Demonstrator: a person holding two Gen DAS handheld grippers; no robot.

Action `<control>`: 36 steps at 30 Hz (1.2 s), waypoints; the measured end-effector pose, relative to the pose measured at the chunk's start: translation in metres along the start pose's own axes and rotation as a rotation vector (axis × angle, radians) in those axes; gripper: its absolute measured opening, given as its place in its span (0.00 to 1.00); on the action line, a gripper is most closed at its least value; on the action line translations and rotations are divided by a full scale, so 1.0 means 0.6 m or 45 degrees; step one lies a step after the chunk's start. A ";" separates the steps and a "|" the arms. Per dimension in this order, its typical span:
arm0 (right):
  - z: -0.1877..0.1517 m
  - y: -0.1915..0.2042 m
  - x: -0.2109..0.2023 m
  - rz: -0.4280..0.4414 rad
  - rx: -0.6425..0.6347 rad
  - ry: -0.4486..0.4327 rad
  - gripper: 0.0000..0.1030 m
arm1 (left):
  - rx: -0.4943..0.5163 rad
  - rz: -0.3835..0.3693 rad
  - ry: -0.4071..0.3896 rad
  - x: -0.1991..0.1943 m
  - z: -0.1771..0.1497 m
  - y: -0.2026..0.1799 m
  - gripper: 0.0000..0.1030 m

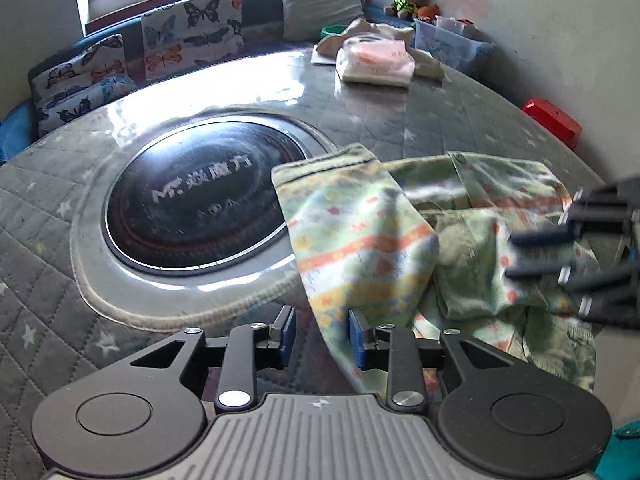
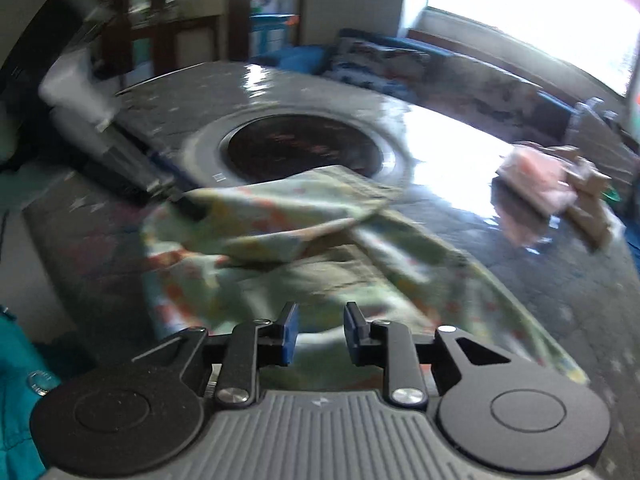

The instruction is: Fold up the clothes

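A pale green patterned garment (image 1: 432, 240) lies crumpled on the grey quilted table (image 1: 60, 248), right of the round black cooktop (image 1: 192, 204). One sleeve folds over toward the cooktop. My left gripper (image 1: 322, 334) is open, and the sleeve's lower end lies between its fingers. My right gripper (image 2: 318, 334) is open just above the near edge of the garment (image 2: 320, 252). In the left wrist view the right gripper (image 1: 532, 256) shows blurred over the garment's right part. In the right wrist view the left gripper (image 2: 176, 192) sits at the garment's left end.
A stack of folded clothes (image 1: 376, 62) and a beige cloth lie at the table's far side. Butterfly cushions (image 1: 192, 32) line a bench under the window. A clear storage box (image 1: 452, 44) and a red object (image 1: 552, 120) stand to the right. Teal fabric (image 2: 16, 364) hangs off the near left.
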State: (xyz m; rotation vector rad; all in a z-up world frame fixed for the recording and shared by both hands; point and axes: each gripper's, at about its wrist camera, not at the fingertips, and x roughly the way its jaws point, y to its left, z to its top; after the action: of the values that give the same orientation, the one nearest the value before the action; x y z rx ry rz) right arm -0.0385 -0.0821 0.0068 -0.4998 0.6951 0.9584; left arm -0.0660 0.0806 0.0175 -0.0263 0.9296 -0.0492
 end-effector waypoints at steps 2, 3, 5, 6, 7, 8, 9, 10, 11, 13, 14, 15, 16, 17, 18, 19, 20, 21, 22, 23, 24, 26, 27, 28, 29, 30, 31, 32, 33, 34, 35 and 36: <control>0.002 0.014 0.014 0.037 -0.022 0.007 0.35 | -0.004 0.008 -0.005 -0.001 0.003 0.001 0.34; 0.003 0.018 0.019 0.050 -0.027 0.011 0.37 | -0.006 0.011 -0.008 -0.001 0.004 0.003 0.35; 0.004 0.028 0.035 0.073 -0.034 0.023 0.39 | -0.012 0.015 -0.010 0.001 0.008 0.006 0.37; 0.003 0.032 0.041 0.074 -0.040 0.029 0.38 | -0.017 0.017 -0.012 0.002 0.010 0.007 0.38; 0.001 0.035 0.046 0.066 -0.047 0.035 0.36 | -0.022 0.021 -0.015 0.004 0.012 0.008 0.38; -0.001 0.037 0.049 0.054 -0.051 0.037 0.35 | -0.026 0.022 -0.017 0.006 0.014 0.009 0.38; -0.004 0.039 0.053 0.042 -0.056 0.039 0.29 | -0.031 0.021 -0.020 0.009 0.018 0.009 0.39; -0.005 0.039 0.053 0.032 -0.058 0.038 0.18 | -0.036 0.021 -0.023 0.012 0.022 0.010 0.40; -0.005 0.036 0.048 0.025 -0.056 0.032 0.13 | -0.039 0.022 -0.027 0.016 0.027 0.010 0.41; -0.006 0.030 0.037 0.012 -0.038 0.015 0.05 | -0.044 0.024 -0.036 0.024 0.037 0.010 0.42; -0.006 0.027 0.030 0.000 -0.031 0.006 0.05 | -0.043 0.026 -0.042 0.028 0.043 0.009 0.42; -0.007 0.025 0.023 -0.019 -0.030 -0.003 0.04 | -0.045 0.027 -0.048 0.033 0.049 0.009 0.42; -0.008 0.022 0.017 -0.036 -0.024 -0.011 0.04 | -0.049 0.028 -0.054 0.037 0.056 0.008 0.43; -0.010 0.019 0.011 -0.053 -0.017 -0.020 0.04 | -0.051 0.028 -0.059 0.040 0.061 0.008 0.43; -0.011 0.015 0.004 -0.073 -0.008 -0.029 0.04 | -0.052 0.029 -0.065 0.043 0.067 0.007 0.43; -0.013 0.010 -0.003 -0.096 0.001 -0.037 0.03 | -0.050 0.026 -0.072 0.046 0.072 0.005 0.43; -0.015 0.004 -0.010 -0.119 0.011 -0.045 0.03 | -0.047 0.021 -0.077 0.049 0.077 0.003 0.43; -0.016 -0.003 -0.018 -0.145 0.025 -0.054 0.03 | -0.042 0.020 -0.081 0.053 0.082 0.001 0.43; -0.017 -0.013 -0.025 -0.174 0.045 -0.064 0.03 | -0.034 0.023 -0.085 0.056 0.087 -0.003 0.43; -0.020 -0.025 -0.033 -0.209 0.069 -0.071 0.03 | -0.025 0.026 -0.089 0.060 0.091 -0.007 0.44; -0.024 -0.039 -0.041 -0.252 0.099 -0.077 0.03 | -0.017 0.027 -0.090 0.064 0.094 -0.010 0.44; -0.031 -0.069 -0.058 -0.336 0.159 -0.087 0.03 | -0.009 0.028 -0.092 0.073 0.100 -0.015 0.45; -0.035 -0.084 -0.066 -0.379 0.189 -0.093 0.03 | -0.007 0.034 -0.092 0.078 0.102 -0.017 0.45; -0.040 -0.098 -0.074 -0.423 0.217 -0.097 0.03 | -0.009 0.039 -0.091 0.082 0.104 -0.017 0.45; -0.046 -0.111 -0.082 -0.468 0.242 -0.097 0.03 | -0.014 0.042 -0.089 0.086 0.106 -0.017 0.46; -0.053 -0.124 -0.090 -0.509 0.268 -0.095 0.03 | -0.019 0.045 -0.087 0.089 0.108 -0.017 0.48; -0.059 -0.138 -0.098 -0.547 0.295 -0.091 0.03 | -0.026 0.051 -0.085 0.093 0.110 -0.015 0.48; -0.066 -0.151 -0.106 -0.586 0.323 -0.088 0.03 | -0.034 0.057 -0.083 0.097 0.111 -0.013 0.49; -0.072 -0.163 -0.113 -0.622 0.349 -0.084 0.03 | -0.041 0.060 -0.079 0.100 0.113 -0.012 0.49; -0.079 -0.173 -0.119 -0.654 0.366 -0.080 0.03 | -0.045 0.060 -0.074 0.103 0.113 -0.012 0.49; -0.085 -0.181 -0.124 -0.693 0.372 -0.075 0.03 | -0.049 0.062 -0.071 0.106 0.114 -0.011 0.49; -0.093 -0.192 -0.129 -0.738 0.381 -0.068 0.03 | -0.051 0.064 -0.069 0.108 0.115 -0.011 0.50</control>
State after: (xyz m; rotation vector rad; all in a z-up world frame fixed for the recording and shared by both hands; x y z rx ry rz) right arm 0.0140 -0.2195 0.0348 -0.3761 0.5849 0.3153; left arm 0.0277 0.0704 0.0070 -0.0416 0.8764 0.0164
